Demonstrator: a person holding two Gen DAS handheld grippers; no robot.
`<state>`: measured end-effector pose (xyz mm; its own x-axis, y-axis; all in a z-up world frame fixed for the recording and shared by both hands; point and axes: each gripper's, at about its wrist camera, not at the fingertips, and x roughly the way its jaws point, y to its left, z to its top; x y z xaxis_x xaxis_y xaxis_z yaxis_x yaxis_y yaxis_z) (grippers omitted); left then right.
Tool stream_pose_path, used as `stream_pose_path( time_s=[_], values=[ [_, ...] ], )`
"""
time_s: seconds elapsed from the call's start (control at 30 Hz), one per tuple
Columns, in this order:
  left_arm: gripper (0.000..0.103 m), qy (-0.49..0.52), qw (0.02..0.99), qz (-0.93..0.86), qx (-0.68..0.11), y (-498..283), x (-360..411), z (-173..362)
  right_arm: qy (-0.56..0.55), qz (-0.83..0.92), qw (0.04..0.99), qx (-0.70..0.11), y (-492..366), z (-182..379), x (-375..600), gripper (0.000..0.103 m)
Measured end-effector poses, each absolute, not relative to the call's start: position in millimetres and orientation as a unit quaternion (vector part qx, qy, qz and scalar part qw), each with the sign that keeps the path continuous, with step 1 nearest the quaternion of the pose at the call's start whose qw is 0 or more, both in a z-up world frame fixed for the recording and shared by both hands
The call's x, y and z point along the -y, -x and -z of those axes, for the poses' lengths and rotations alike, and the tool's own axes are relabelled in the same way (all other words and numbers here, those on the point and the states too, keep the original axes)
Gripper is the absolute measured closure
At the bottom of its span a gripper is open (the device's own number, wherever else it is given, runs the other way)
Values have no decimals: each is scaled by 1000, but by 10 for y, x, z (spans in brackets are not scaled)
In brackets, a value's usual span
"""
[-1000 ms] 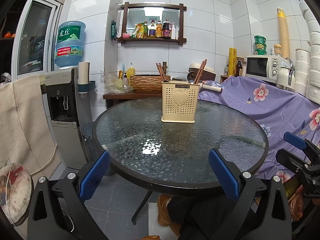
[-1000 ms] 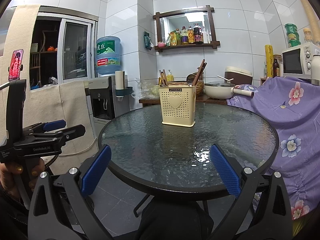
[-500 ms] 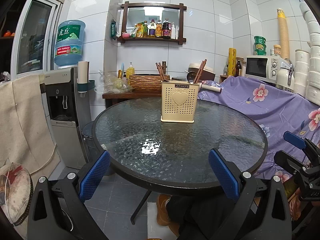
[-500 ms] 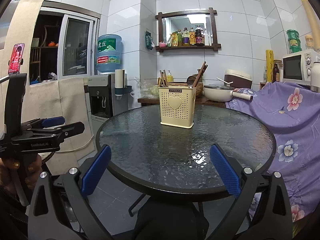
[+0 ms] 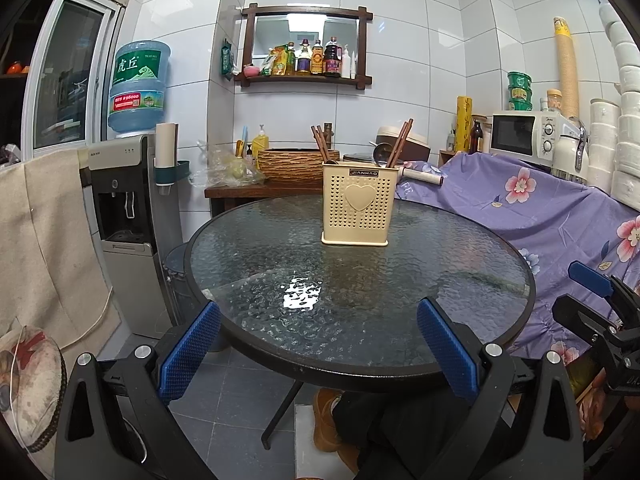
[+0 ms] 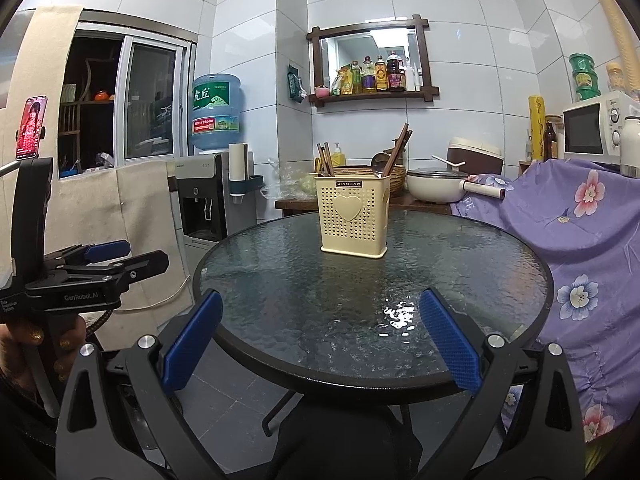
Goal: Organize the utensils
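Far left, blue water jug (image 5: 138, 87) printed 虎丘, atop a grey dispenser (image 5: 120, 208). Centre, on the round pebbled-glass table (image 5: 460, 280): cream perforated plastic utensil holder (image 5: 356, 208) labelled JIANHAO, heart embossed, brown chopsticks (image 5: 400, 142) and a metal ladle (image 6: 378, 162) inside. Left gripper (image 5: 318, 340) spread wide, empty; right gripper (image 6: 320, 336) likewise, both at the near rim. Right, flowered purple cloth (image 5: 540, 208).

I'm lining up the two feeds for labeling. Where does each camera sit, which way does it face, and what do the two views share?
Left wrist: on the left gripper, open, at the near rim of the glass table, facing the utensil holder; the right gripper shows at the right edge.
Right wrist: on the right gripper, open, facing the same holder from further right; the left gripper and hand show at left.
Shared: table, holder, chopsticks, wall shelf.
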<state>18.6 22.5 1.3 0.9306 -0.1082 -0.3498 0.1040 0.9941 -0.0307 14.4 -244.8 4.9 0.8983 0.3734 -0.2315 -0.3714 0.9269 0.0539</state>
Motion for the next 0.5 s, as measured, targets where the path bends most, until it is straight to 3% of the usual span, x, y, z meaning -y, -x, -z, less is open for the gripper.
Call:
stream_pose_path(
  time_s=[0.5],
  values=[
    [6,8,982,58,-177,-169,-264,-27,-8,-189,975,-120,-145,-53,2472,6]
  ],
)
